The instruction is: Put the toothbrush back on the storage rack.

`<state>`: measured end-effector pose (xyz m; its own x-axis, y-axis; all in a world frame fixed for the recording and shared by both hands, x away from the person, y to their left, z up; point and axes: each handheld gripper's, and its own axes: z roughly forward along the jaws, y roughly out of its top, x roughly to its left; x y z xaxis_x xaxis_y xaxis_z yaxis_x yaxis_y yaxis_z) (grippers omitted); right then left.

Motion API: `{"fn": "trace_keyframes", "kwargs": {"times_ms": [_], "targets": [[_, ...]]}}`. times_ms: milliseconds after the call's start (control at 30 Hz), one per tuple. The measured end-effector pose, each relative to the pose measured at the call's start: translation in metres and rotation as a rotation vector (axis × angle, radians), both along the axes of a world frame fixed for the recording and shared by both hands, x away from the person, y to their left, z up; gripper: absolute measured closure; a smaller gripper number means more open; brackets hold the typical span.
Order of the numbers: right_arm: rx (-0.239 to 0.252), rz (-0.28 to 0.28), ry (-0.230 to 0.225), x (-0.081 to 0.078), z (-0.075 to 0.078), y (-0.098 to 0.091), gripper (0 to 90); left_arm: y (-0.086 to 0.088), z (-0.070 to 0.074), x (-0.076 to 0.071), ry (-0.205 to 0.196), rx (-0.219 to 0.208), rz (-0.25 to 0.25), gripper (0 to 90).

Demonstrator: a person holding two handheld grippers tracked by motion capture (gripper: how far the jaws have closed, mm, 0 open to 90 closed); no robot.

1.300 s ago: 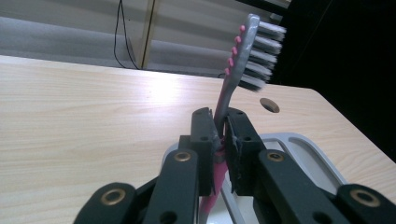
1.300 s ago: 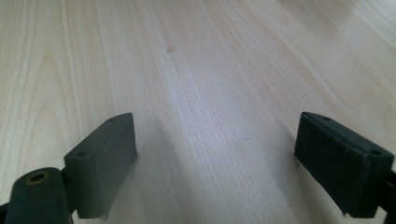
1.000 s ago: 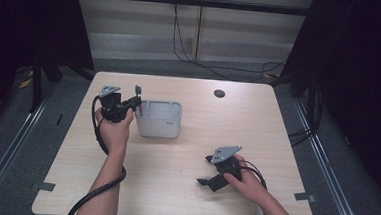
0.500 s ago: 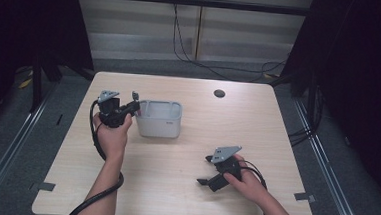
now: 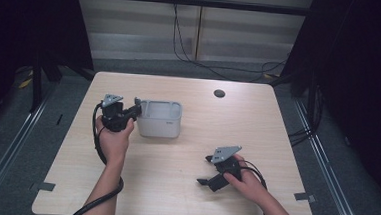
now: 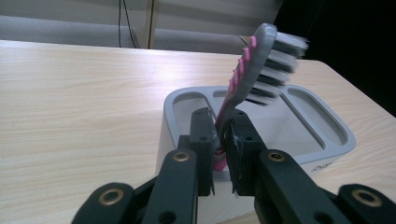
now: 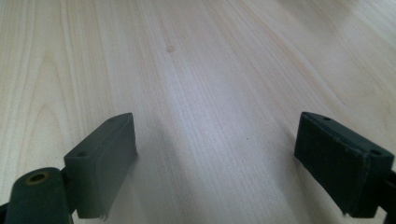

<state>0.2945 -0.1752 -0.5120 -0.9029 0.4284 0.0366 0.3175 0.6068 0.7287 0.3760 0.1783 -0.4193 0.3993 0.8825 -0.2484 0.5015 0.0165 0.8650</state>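
Note:
A grey and pink toothbrush [image 6: 252,60] with white bristles stands head up between the jaws of my left gripper [image 6: 220,126], which is shut on its handle. Just behind it sits a grey divided holder [image 6: 327,140]. From above, the left gripper [image 5: 134,109] is at the left end of the holder [image 5: 159,130], on the left half of the table. My right gripper [image 5: 205,170] rests low over the wood near the front right. Its jaws are wide apart, so the right gripper [image 7: 217,140] is open with bare table between the pads.
A small dark round grommet [image 5: 219,93] sits in the light wooden table [image 5: 257,126] near its far edge. Cables hang against the wall behind. Metal rails run along the floor on both sides.
The left gripper has sunk a little with the toothbrush, close to the holder's left end. The right hand has stayed where it was.

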Motion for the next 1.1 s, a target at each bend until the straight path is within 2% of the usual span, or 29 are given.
{"fn": "trace_keyframes", "kwargs": {"times_ms": [333, 633, 833, 1100], "targets": [[0.000, 0.000, 0.000, 0.0000, 0.0000, 0.0000, 12.0, -0.0012, 0.0018, -0.0027, 0.003, 0.029, -0.008, 81.0], [0.000, 0.000, 0.000, 0.0000, 0.0000, 0.0000, 12.0, -0.0027, 0.0025, -0.0026, 0.006, 0.037, -0.012, 79.2], [0.000, 0.000, 0.000, 0.0000, 0.0000, 0.0000, 12.0, -0.0037, 0.0024, -0.0015, 0.006, 0.041, -0.011, 75.4], [0.000, 0.000, 0.000, 0.0000, 0.0000, 0.0000, 12.0, -0.0056, 0.0029, 0.0003, 0.003, 0.079, -0.003, 67.1]]}}
